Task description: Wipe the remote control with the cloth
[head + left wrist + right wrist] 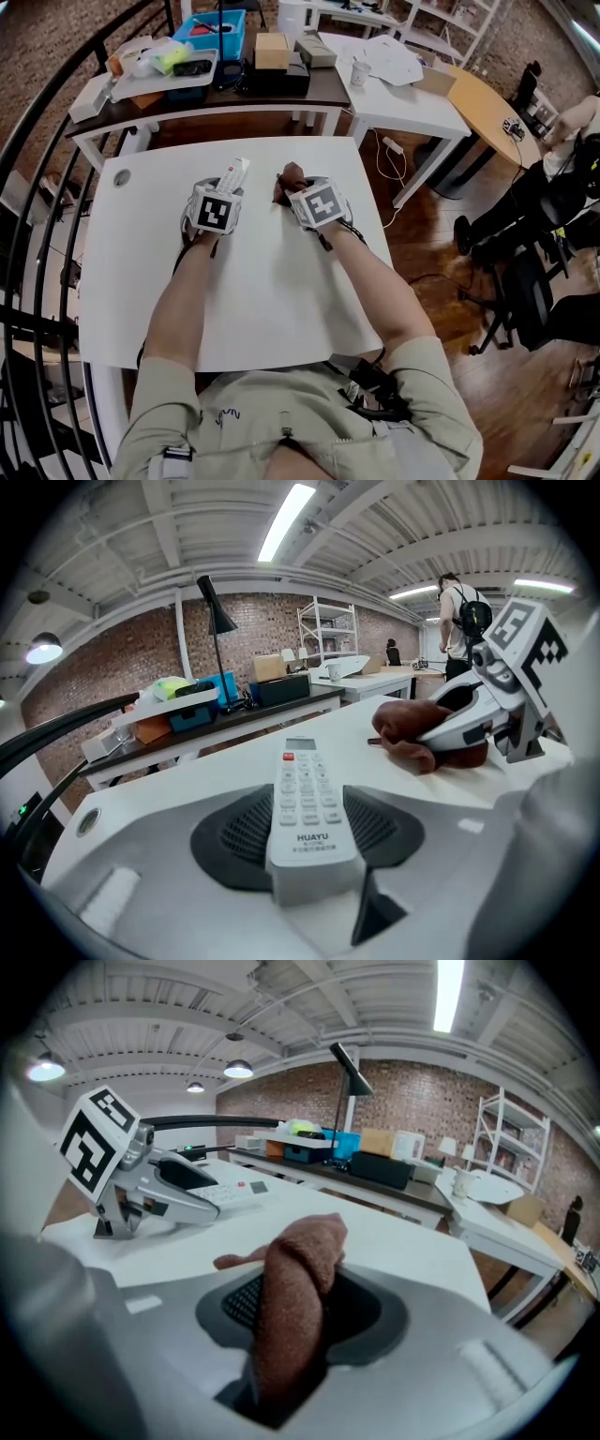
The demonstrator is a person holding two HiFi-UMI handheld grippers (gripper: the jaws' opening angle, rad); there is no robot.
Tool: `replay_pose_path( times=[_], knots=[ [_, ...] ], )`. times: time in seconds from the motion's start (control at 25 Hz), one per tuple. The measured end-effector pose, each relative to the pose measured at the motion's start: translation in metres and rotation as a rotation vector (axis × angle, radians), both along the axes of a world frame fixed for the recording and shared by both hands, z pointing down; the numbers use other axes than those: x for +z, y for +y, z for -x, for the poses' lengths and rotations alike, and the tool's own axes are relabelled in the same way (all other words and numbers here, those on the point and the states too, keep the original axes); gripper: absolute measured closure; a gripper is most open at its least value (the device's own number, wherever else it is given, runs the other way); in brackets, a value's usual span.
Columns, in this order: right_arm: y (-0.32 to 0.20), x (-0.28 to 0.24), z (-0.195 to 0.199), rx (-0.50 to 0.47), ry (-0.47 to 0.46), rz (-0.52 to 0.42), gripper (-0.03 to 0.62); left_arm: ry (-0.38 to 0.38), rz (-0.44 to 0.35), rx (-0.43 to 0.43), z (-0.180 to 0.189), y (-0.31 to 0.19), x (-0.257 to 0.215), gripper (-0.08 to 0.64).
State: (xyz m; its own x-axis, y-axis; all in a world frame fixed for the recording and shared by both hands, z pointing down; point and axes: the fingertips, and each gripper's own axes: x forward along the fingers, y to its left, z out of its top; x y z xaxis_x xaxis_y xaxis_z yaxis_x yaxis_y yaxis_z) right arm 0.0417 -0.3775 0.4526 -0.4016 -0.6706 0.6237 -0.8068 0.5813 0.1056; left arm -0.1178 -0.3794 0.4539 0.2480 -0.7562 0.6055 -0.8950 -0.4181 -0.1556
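Left gripper [226, 191]: clamped on the lower end of the remote control, probably to steady it for wiping.
Remote control [235, 174]: keypad up and juts forward over the white table [272, 291], so the buttons are exposed.
Cloth [288, 180]: brown and bunched, just beside the remote, apart from it.
Right gripper [296, 193]: pinched on the cloth, with a wad protruding to serve as a pad.

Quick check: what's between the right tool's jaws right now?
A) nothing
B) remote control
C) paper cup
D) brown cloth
D: the right gripper view shows the brown cloth bunched and pinched between the pads of the right tool, while the remote control sits in the left tool.
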Motion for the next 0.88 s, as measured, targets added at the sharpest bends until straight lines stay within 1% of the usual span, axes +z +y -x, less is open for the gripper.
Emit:
replay_pose_path(
  times=[0.16, 0.24, 0.32, 0.52, 0.72, 0.88],
  knots=[
    [-0.001, -0.016, -0.009, 0.029, -0.012, -0.076, 0.449, 0.008, -0.084, 0.029, -0.006, 0.006, -0.014, 0.318],
    [0.001, -0.027, -0.011, 0.034, -0.03, -0.11, 0.457, 0.033, -0.15, 0.078, -0.019, 0.006, -0.023, 0.318],
    [0.004, -0.038, -0.012, 0.036, -0.05, -0.142, 0.461, 0.035, -0.202, 0.113, -0.028, 0.008, -0.035, 0.319],
    [0.014, -0.067, -0.016, 0.046, -0.106, -0.212, 0.463, 0.02, -0.239, 0.114, -0.03, 0.025, -0.055, 0.319],
    [0.03, -0.1, -0.022, 0.052, -0.166, -0.294, 0.463, 0.005, -0.334, 0.126, -0.033, 0.045, -0.078, 0.319],
    [0.051, -0.128, -0.025, 0.047, -0.196, -0.391, 0.463, 0.018, -0.43, 0.143, -0.036, 0.073, -0.103, 0.319]
  ],
)
